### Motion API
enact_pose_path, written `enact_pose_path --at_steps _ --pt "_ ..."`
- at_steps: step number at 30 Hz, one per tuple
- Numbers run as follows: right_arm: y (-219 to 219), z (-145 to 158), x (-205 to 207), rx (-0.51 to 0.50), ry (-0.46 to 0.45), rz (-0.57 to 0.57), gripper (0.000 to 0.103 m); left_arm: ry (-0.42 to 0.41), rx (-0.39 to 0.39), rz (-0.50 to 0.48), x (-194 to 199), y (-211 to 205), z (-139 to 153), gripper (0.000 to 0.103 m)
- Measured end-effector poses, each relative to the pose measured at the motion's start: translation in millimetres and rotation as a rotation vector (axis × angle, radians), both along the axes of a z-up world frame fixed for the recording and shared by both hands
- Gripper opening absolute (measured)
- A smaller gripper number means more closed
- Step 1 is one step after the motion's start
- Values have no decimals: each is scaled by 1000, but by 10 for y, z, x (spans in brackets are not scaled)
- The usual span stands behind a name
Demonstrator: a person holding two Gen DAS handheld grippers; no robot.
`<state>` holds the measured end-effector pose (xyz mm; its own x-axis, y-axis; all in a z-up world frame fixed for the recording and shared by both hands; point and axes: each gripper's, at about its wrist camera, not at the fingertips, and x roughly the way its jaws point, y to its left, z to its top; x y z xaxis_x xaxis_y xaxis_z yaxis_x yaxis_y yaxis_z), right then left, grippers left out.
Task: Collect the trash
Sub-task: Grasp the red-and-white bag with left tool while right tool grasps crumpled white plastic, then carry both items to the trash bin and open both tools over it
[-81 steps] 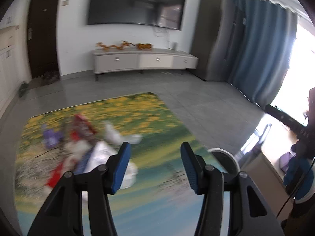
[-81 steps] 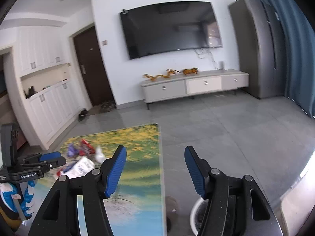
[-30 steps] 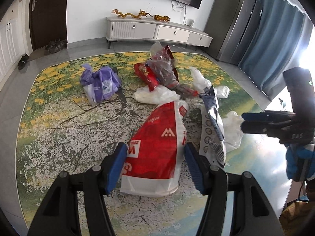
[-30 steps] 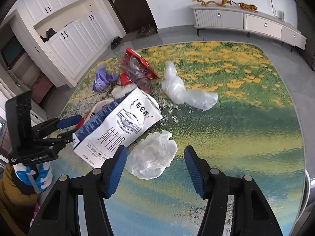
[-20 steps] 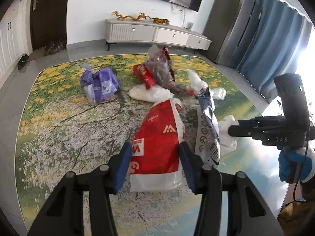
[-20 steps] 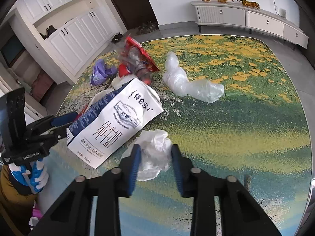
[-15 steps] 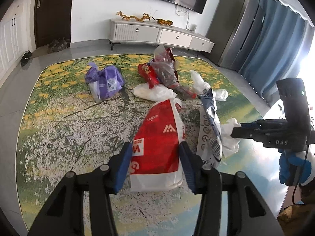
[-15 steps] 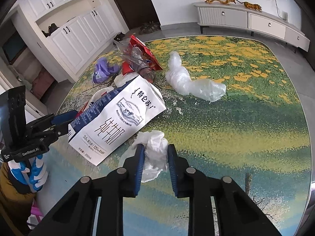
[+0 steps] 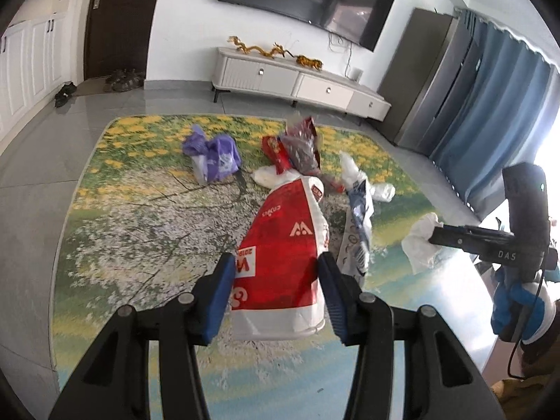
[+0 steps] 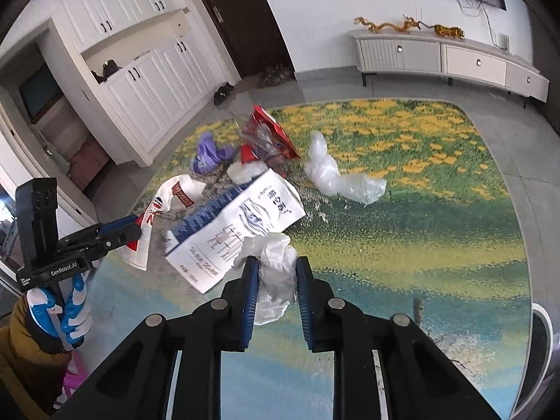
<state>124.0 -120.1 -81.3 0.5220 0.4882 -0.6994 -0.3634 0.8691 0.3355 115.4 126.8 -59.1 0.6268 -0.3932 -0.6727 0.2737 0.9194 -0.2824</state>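
My left gripper (image 9: 274,266) is shut on the lower end of a red and white plastic bag (image 9: 283,231), both pads against its sides. In the right wrist view the left gripper (image 10: 129,231) holds that bag (image 10: 168,196) at the left. A crumpled white plastic wad (image 10: 274,248) is pinched in my right gripper (image 10: 276,266), which is shut on it. From the left wrist view, the right gripper (image 9: 437,236) carries the wad (image 9: 418,245) at the right. A white and blue milk carton (image 10: 241,224) lies just beyond it.
On the flower-print surface (image 10: 420,231) lie a purple bag (image 9: 217,157), red snack wrappers (image 9: 297,143) and a clear plastic bag (image 10: 336,175). A white round rim (image 10: 544,332) shows at the surface's right edge. Blue and white gloved hands (image 9: 518,311) hold the grippers.
Both grippers dropped from above onto the litter. The left jaws narrowed onto the red and white bag, the right jaws closed on the white wad, and both have risen a little.
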Motion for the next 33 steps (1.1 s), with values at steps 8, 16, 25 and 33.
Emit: enact_pose_path --at_steps 8,16,25,33 --pt "-303 285 -206 57 -76 -32 20 -75 -46 -22 -150 -152 453 46" --pt "-1020 498 -534 84 -156 -155 20 -90 -100 -161 -149 -872 753 46" --pt "-2333 367 -993 55 -171 -421 20 -38 -142 -411 12 -2430 813 46" --pt "-3276 -80 -1165 13 -91 -611 22 70 -120 -600 61 -4029 490 46"
